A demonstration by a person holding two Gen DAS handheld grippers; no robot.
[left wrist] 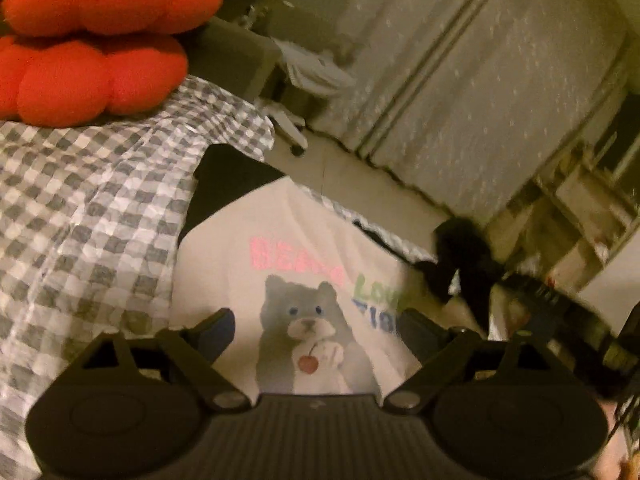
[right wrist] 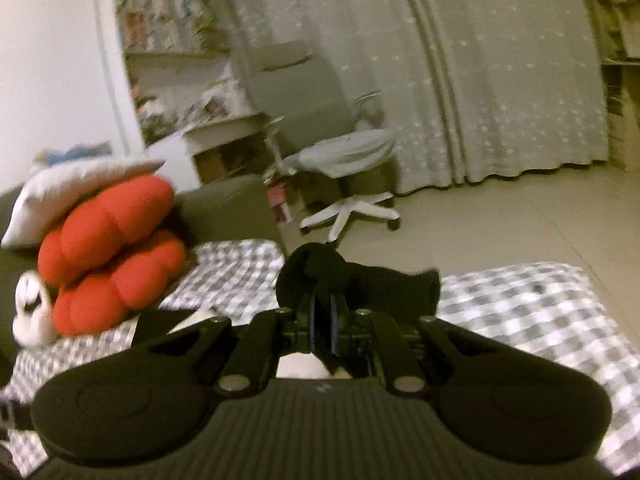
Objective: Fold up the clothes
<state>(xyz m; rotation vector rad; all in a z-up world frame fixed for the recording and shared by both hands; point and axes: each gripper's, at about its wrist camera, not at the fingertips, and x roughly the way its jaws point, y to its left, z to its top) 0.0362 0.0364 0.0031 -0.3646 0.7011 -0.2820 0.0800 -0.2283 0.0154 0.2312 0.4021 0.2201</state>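
Two stacked red puffy cushions (left wrist: 96, 40) sit at ten o'clock on the grey-checked bedspread (left wrist: 80, 208). The left gripper (left wrist: 316, 330) has its fingers spread over the white bear-print shirt (left wrist: 296, 264); the right gripper (right wrist: 324, 312) fingers pinch black cloth (right wrist: 360, 280).

The pink words on the shirt (left wrist: 296, 280) are too blurry to read (its near end is hidden).

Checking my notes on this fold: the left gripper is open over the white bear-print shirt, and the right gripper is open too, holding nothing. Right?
Not quite. The right gripper is shut on black fabric, as the right wrist view shows. The left gripper is indeed open over the white bear-print shirt on the grey-and-white checked cover.
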